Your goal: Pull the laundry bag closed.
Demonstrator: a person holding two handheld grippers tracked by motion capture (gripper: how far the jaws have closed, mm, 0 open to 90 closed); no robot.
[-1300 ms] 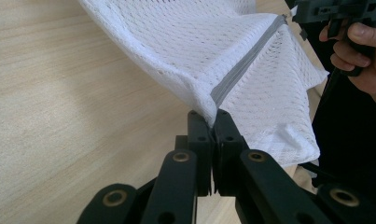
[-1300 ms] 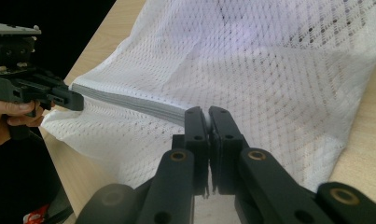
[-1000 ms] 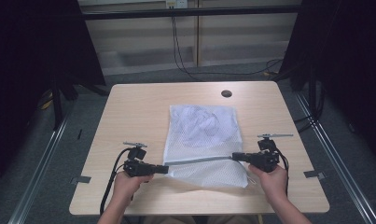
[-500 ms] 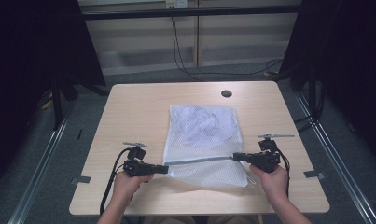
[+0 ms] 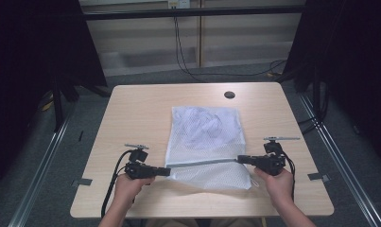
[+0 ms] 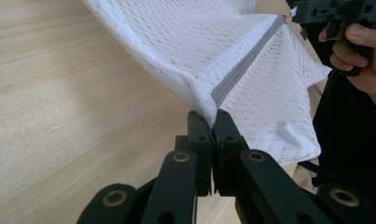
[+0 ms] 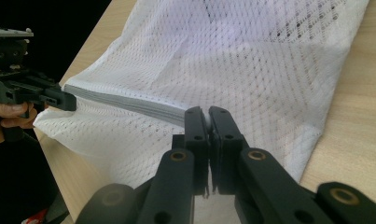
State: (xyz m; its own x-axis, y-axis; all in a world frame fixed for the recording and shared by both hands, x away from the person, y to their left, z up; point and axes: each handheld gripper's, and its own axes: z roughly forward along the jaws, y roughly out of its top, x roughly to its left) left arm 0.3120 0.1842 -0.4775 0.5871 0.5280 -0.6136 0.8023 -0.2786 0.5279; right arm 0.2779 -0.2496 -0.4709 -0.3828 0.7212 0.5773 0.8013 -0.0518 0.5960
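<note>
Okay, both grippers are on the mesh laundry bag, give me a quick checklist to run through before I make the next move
1. Left hand-held gripper shut on the mesh bag at the zipper's end: ok.
2. Right hand-held gripper shut on the other end of the grey zipper: ok.
3. Zipper pulled straight between the two grippers: ok.
4. Zipper open or closed: cannot tell; the slider is not visible.
5. Bag fully on the table: not ok; its near edge is lifted where the grippers hold it, the far part lies flat.
6. White contents inside the bag at the far end, away from the zipper: ok.
</note>
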